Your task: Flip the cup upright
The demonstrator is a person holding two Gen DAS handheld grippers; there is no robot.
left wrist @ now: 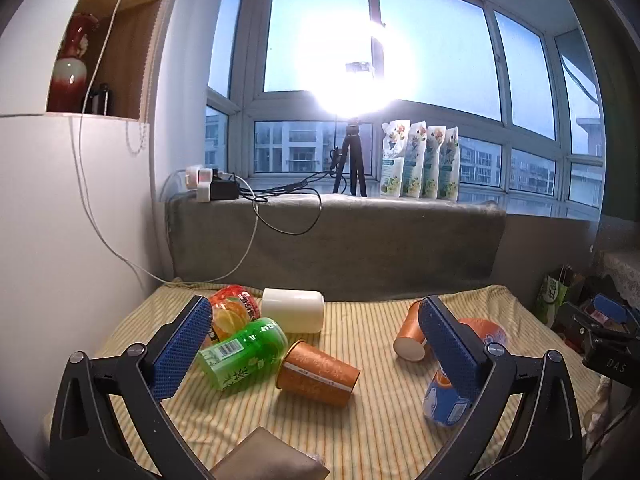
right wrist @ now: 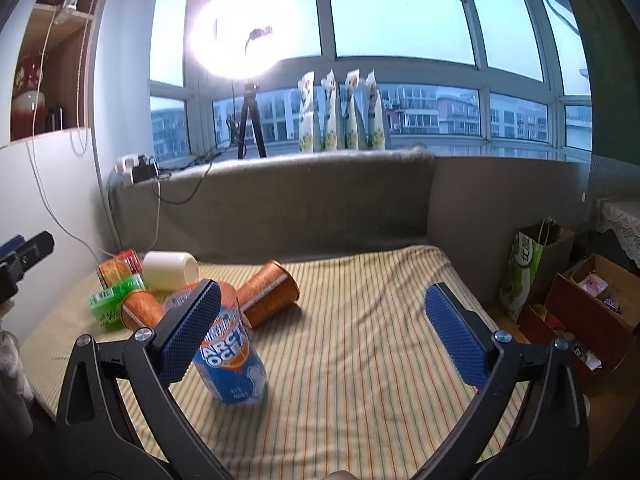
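Note:
Two orange paper cups lie on their sides on the striped cloth [left wrist: 360, 432]. One orange cup [left wrist: 318, 372] lies between my left gripper's fingers, next to a green bottle [left wrist: 244, 352]. The other orange cup [left wrist: 410, 334] lies further right; in the right wrist view it [right wrist: 270, 292] is ahead of my right gripper. A white cup [left wrist: 294, 308] lies on its side at the back. My left gripper [left wrist: 316, 344] is open and empty. My right gripper [right wrist: 322, 330] is open and empty; its left finger is in front of a blue and orange can [right wrist: 232, 360].
An orange drink bottle [left wrist: 232, 312] lies behind the green one. A grey blanket covers the ledge [left wrist: 336, 236] behind the table. A green bag [right wrist: 524, 268] and cardboard boxes [right wrist: 596, 304] stand on the floor at the right. A grey pad [left wrist: 268, 460] lies at the near edge.

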